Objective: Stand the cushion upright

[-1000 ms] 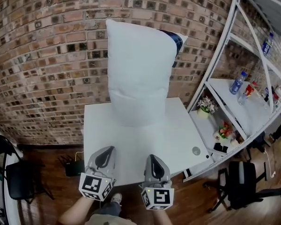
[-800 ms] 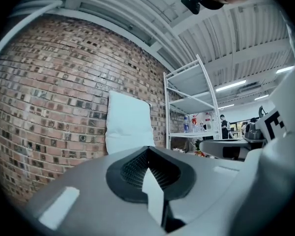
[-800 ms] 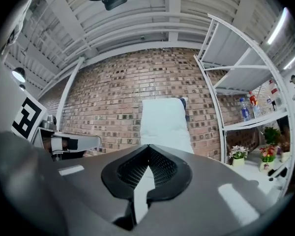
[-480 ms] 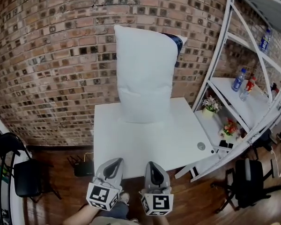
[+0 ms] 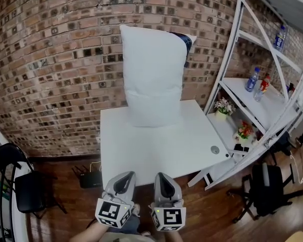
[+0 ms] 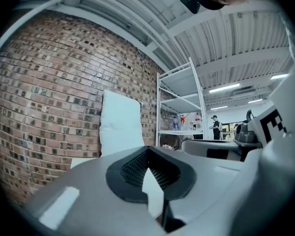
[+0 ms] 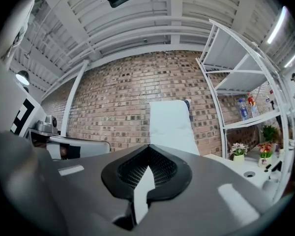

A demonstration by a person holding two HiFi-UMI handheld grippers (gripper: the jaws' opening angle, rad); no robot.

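A tall white cushion (image 5: pixel 152 74) stands upright on the far side of the white table (image 5: pixel 156 153), leaning back against the brick wall; a dark blue corner shows behind its top right. The same cushion (image 6: pixel 120 124) appears in the left gripper view and the cushion (image 7: pixel 171 126) in the right gripper view, well ahead of the jaws. My left gripper (image 5: pixel 124 182) and right gripper (image 5: pixel 164 182) hang side by side off the table's near edge, over the wooden floor. Both are shut with nothing between the jaws, pointing level at the cushion.
A white metal shelf rack (image 5: pixel 252 84) stands to the right with bottles (image 5: pixel 250 79) and small flower pots (image 5: pixel 222 107). A black chair (image 5: pixel 25 185) sits at the left, a black office chair (image 5: pixel 265 188) at the right. A router (image 5: pixel 88 178) lies under the table.
Both grippers have drawn back from the table edge toward me. The cushion stays upright against the wall.
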